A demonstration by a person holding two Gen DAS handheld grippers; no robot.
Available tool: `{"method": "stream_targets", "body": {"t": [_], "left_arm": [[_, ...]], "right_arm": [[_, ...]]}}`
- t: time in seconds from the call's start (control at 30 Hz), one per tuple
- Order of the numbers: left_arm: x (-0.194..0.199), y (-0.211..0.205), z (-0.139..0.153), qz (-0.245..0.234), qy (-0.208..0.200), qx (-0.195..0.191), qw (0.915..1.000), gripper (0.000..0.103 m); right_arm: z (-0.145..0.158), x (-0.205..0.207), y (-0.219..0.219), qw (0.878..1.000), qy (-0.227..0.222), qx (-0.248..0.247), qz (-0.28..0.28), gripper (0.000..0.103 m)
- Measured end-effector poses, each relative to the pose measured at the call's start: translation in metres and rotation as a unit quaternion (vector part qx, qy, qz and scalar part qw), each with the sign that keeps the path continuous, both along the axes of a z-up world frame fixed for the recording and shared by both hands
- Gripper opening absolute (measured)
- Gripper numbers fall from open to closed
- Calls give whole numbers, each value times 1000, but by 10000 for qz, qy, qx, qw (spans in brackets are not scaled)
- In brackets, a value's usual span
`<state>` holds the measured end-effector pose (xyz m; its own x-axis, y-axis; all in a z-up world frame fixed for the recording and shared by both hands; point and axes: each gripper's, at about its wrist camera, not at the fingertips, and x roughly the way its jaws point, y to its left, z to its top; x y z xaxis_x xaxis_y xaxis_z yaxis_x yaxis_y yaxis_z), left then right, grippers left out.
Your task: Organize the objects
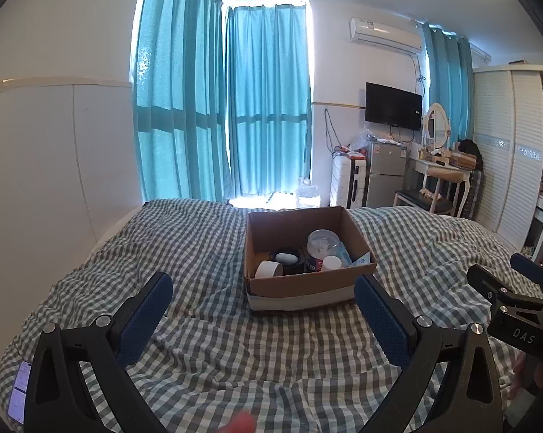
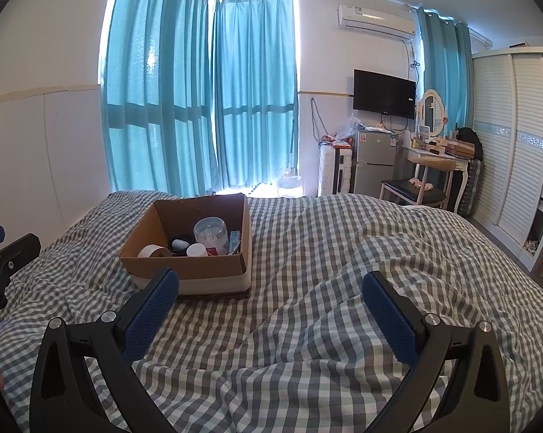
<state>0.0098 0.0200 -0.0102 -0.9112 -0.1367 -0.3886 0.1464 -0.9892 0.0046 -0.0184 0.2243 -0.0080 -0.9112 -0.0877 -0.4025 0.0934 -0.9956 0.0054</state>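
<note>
I am holding both jaws apart and empty; the open brown cardboard box [image 1: 309, 252] is lying dead ahead of my left gripper [image 1: 264, 301], seemingly nearer than my right gripper [image 2: 270, 297].

A checked bed cover [image 1: 206, 252] carries a cardboard box [image 1: 300, 285] and phone [image 1: 19, 389].

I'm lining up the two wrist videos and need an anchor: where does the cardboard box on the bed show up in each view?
Left wrist: the cardboard box sits centre frame on the checked bedspread, between the open left gripper fingers and beyond them.
Right wrist: the same box lies left of centre, just beyond the left finger of the open right gripper.
Shared landmark: the wall-mounted TV, upper right in both.
</note>
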Motion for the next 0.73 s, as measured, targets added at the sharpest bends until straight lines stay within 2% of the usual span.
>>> {"method": "stream_targets", "body": {"t": [0.53, 0.73], "left_arm": [[-5, 0, 0, -102, -63, -27, 9999, 103], [0, 1, 0, -45, 36, -74, 10000, 103]], "right_arm": [[-2, -2, 0, 10000, -87, -35, 22, 102], [-2, -3, 0, 9999, -100, -32, 21, 102]]}}
